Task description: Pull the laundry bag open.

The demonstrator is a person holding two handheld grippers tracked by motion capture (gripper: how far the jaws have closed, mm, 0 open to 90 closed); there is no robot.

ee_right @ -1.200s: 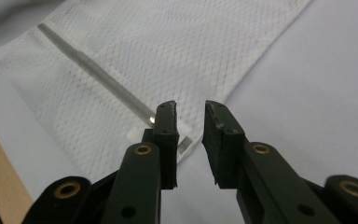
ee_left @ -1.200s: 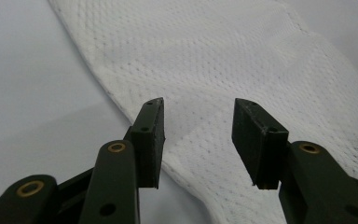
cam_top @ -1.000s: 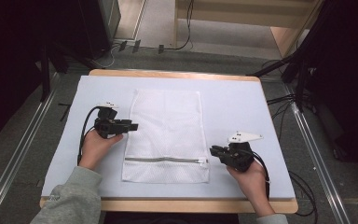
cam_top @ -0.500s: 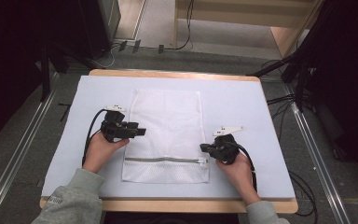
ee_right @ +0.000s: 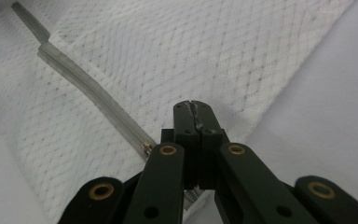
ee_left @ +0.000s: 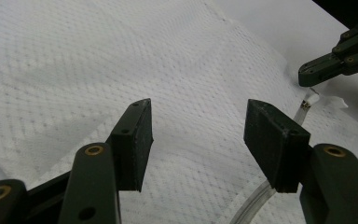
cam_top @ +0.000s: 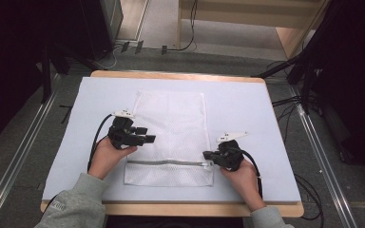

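A white mesh laundry bag lies flat on the pale mat, its zipper running across near the front end. My left gripper hovers over the bag's left part. Its jaws have just been opening and now stand open with nothing between them, only mesh below. My right gripper is at the zipper's right end, its jaws shut tight. The zipper runs up to them and the slider sits just beside them. Whether the pull tab is pinched I cannot tell.
The pale mat covers a wooden table; bare mat lies on both sides of the bag. Each gripper trails a black cable toward the front edge. Metal rails and floor cables flank the table.
Both hands have moved inward toward the bag. The left gripper came over its left edge; the right gripper slid left and down to the zipper's right end.
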